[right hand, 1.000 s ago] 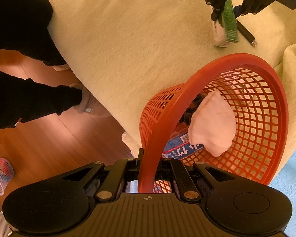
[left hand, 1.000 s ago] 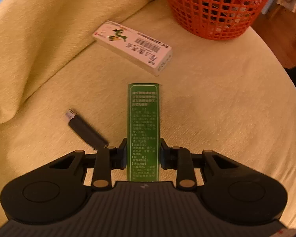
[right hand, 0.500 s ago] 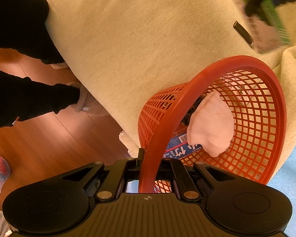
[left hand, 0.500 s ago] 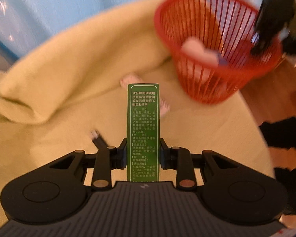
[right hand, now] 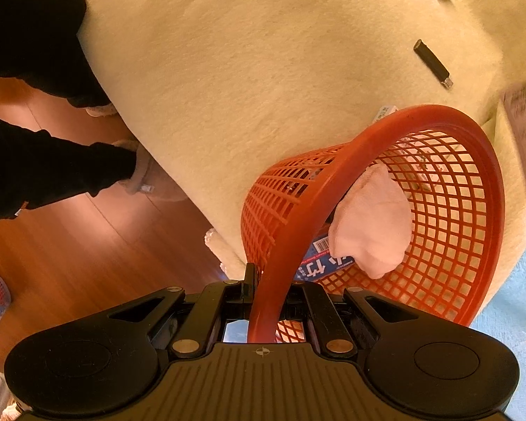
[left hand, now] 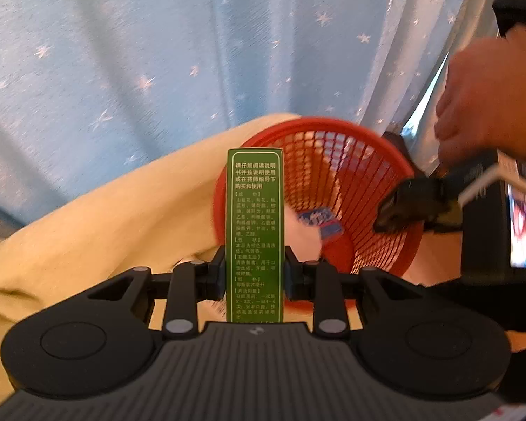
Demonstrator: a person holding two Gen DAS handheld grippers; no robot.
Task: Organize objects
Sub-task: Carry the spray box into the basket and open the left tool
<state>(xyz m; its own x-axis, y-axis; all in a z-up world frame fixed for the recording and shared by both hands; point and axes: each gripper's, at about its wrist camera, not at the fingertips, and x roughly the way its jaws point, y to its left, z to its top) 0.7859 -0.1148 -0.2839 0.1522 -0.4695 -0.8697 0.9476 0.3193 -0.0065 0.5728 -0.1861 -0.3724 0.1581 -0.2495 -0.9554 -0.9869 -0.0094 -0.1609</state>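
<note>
Box handling: I judge the green box (left hand: 254, 235) light, stiff card, crushable; best held across its narrow sides, low down.
Left hand-held gripper (left hand: 254, 277): clenched on the box's lower part; box upright, projecting forward between my fingers.
Box position: airborne, in front of the basket (left hand: 385, 189), not yet inside.
Right hand-held gripper (right hand: 263, 301): clamped on the basket rim, tilting it on the tabletop (right hand: 263, 70).

Green cardboard box (left hand: 254, 224) with pale print, red plastic mesh basket (right hand: 449, 210), star-patterned blue curtain (left hand: 157, 52), cream fleece blanket (right hand: 263, 70).
</note>
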